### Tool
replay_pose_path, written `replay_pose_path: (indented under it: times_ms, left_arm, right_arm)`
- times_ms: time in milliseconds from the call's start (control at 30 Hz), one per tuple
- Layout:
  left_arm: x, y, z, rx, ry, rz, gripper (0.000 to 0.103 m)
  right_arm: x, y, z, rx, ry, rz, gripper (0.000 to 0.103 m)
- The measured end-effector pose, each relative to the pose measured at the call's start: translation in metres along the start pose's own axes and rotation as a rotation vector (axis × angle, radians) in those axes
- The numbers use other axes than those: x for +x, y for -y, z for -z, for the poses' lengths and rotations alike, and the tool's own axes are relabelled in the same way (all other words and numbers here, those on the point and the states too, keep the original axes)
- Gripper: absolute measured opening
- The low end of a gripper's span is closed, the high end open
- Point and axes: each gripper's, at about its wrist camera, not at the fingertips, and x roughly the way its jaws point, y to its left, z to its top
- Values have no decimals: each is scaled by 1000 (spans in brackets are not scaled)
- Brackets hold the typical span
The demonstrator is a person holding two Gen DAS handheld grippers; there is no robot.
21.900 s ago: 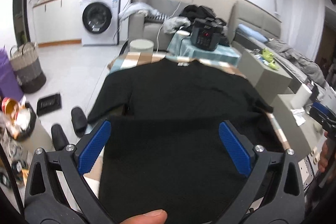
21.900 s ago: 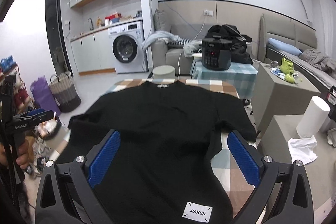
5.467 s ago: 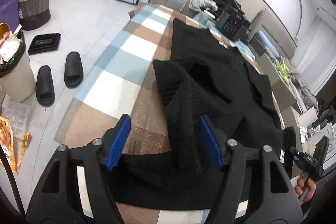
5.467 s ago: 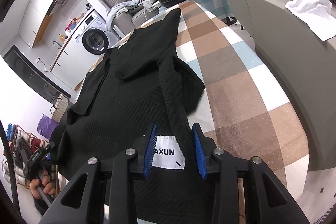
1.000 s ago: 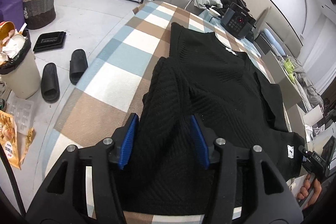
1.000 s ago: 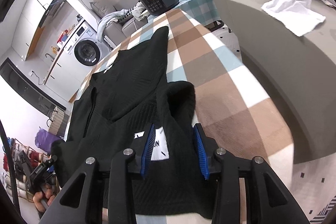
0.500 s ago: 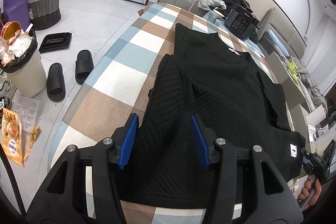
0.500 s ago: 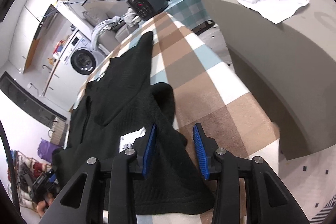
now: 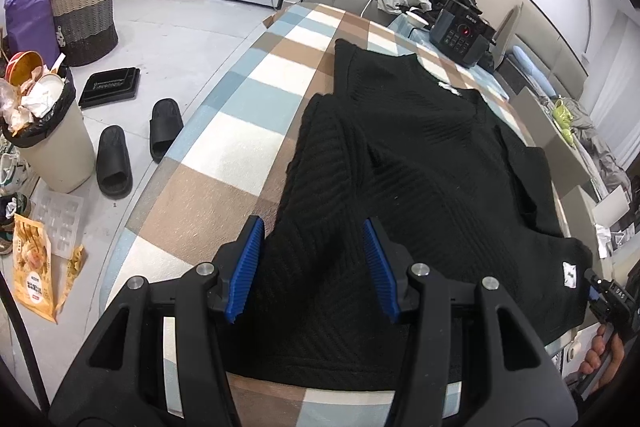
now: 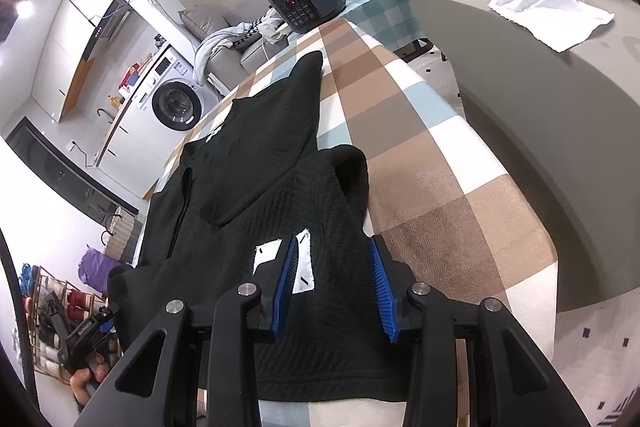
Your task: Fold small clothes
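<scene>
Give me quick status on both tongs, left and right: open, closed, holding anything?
Left tongs: part open over the black top; grip cannot be told.
Right tongs: part open over its hem by the white label; grip cannot be told.

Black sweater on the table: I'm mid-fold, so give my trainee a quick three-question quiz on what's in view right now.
1. True or false: the black sweater carries a white label right beside the right claw.
2. What lies on the floor beside the table in the left wrist view? A) slippers B) a towel C) a kettle
3. Fill in: the cloth on the table is ____ in brown, blue and white.
Key: 1 true; 2 A; 3 checked.
</scene>
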Motion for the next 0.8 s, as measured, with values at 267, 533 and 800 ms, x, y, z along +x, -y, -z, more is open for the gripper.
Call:
replay_pose_path:
  times_ms: [267,533,800]
  left_arm:
    - [8,-11,3,-34,4,40,4]
    - [-27,-12,-12,-87,155,122,2]
    - [-29,0,-54,-75,225,144,2]
  right_arm:
    - [-1,-11,5,-72,13,48,10]
    - [-39,-31,-2,-110,171,-58,7]
    - [-31,-44,-47,-77,290,-69,7]
